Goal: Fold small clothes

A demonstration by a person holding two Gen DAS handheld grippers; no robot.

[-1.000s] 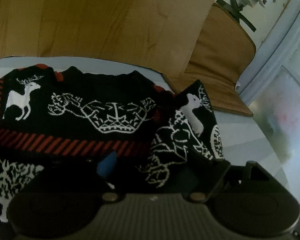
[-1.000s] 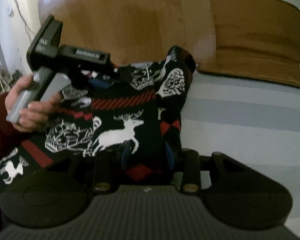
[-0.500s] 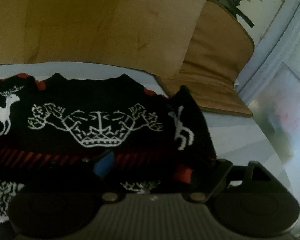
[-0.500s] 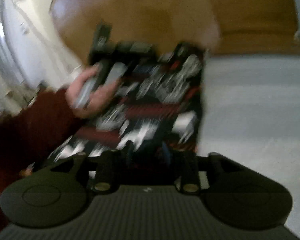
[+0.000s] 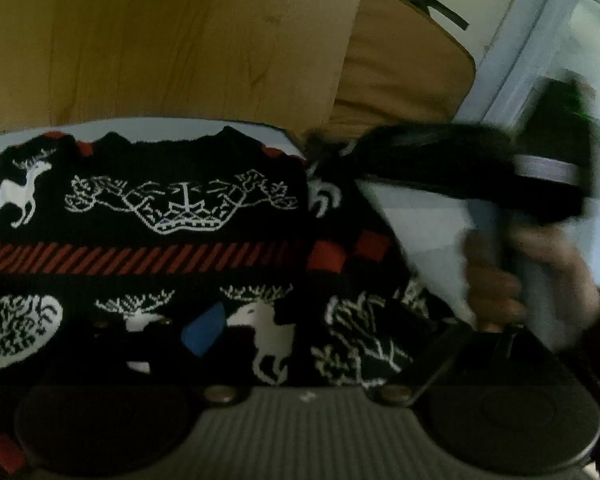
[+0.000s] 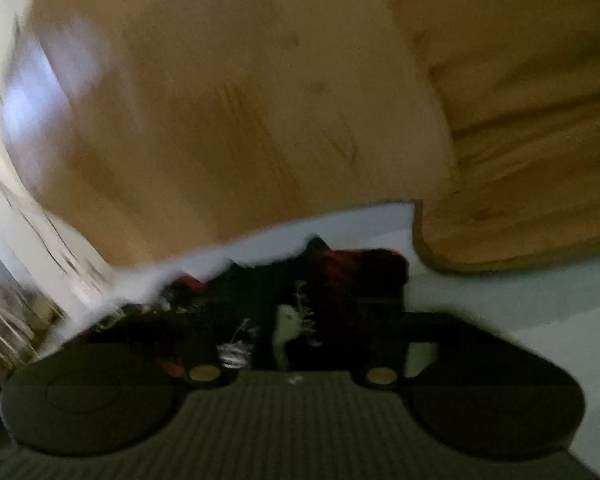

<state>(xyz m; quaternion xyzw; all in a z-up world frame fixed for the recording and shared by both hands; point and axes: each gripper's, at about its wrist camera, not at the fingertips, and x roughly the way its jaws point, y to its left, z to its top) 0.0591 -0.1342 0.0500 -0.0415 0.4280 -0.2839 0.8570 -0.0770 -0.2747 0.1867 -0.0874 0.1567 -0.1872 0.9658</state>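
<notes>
A black knitted sweater (image 5: pixel 180 216) with white reindeer and red stripes lies spread flat on a pale striped surface (image 5: pixel 420 224). My left gripper (image 5: pixel 316 332) hangs open just above its lower part; one blue pad (image 5: pixel 202 330) shows, and nothing is pinched. My right gripper (image 5: pixel 332 148), blurred and held by a hand (image 5: pixel 496 280), reaches in from the right with its tips at the sweater's right shoulder. Its jaws are closing. The right wrist view is smeared. There its dark fingers merge with the sweater (image 6: pixel 340 280), so I cannot see whether cloth is between them.
A wooden board (image 5: pixel 180 40) stands behind the surface, with a tan cushion (image 5: pixel 404 64) to its right. A pale window frame (image 5: pixel 516 40) runs up the right side. White rails (image 6: pixel 8 320) show at the far left in the right wrist view.
The sleeve that stood bunched at the sweater's right now lies flat along its side. My right gripper has swung quickly away and up, and now appears in the left wrist view. The left view shifted slightly.
</notes>
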